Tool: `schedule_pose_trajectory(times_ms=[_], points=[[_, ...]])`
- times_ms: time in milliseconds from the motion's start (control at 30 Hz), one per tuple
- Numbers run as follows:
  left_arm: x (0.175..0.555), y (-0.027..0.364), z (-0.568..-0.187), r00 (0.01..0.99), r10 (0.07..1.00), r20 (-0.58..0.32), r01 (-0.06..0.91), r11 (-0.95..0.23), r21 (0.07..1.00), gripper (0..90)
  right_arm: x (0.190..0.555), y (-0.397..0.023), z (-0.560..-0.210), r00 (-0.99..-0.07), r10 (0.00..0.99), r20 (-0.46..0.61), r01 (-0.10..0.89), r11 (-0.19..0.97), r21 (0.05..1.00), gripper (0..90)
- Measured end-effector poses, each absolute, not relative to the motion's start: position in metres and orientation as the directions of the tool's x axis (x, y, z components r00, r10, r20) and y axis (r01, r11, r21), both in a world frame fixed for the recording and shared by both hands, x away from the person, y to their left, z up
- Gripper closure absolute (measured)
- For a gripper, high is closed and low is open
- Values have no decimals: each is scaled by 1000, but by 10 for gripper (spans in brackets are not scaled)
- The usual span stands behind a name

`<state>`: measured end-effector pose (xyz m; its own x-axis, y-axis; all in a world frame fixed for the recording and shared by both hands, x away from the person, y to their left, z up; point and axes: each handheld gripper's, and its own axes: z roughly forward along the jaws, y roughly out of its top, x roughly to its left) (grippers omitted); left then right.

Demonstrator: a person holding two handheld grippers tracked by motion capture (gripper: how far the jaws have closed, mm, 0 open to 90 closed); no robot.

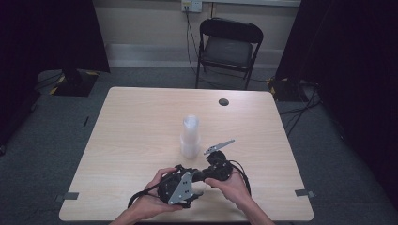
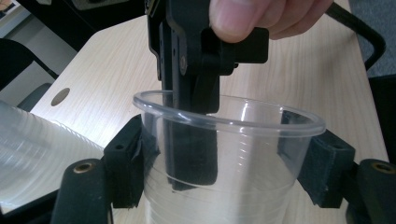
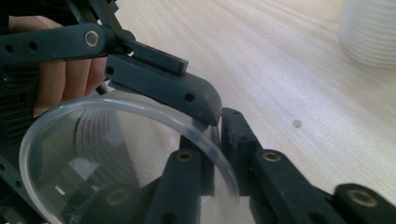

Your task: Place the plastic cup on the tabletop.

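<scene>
A clear plastic cup [image 2: 254,158] sits upright between the two padded jaws of my left gripper [image 2: 224,165], which is shut on its sides. My right gripper [image 2: 191,107] reaches down from above, one jaw inside the cup and one outside, shut on the rim. In the right gripper view the cup's rim [image 3: 140,105] is pinched at my right gripper [image 3: 212,135], with a left jaw pad [image 3: 159,88] pressing its wall. Both grippers, left [image 1: 180,187] and right [image 1: 217,168], are held together near the table's front edge. A stack of clear cups [image 1: 190,136] stands mid-table just beyond them.
The light wooden table [image 1: 141,122] has a round cable hole [image 1: 224,101] near its far edge. A black folding chair [image 1: 228,47] stands behind the table. Black curtains hang at both sides. The cup stack [image 3: 369,32] is close to the grippers.
</scene>
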<state>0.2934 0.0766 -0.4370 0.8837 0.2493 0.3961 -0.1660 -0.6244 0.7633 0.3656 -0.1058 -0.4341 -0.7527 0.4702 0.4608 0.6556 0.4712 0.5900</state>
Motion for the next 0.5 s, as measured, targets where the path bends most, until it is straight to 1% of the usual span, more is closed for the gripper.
schedule_pose_trajectory(times_ms=[200, 300, 367, 433, 500], points=[[298, 80, -439, 891, 284, 355, -126, -596, 793, 289, 366, -109, -431, -746, 480, 461, 660, 439, 610, 747], [301, 82, -439, 897, 310, 316, -87, -576, 813, 291, 365, -112, -429, -746, 485, 456, 657, 426, 622, 717], [303, 84, -438, 897, 324, 300, -72, -564, 823, 291, 365, -113, -428, -742, 490, 457, 659, 411, 630, 674], [305, 85, -438, 906, 334, 262, -38, -552, 833, 289, 365, -115, -426, -743, 496, 450, 655, 399, 642, 649], [306, 86, -439, 900, 352, 258, -31, -539, 842, 289, 366, -116, -425, -744, 492, 452, 653, 393, 647, 614]])
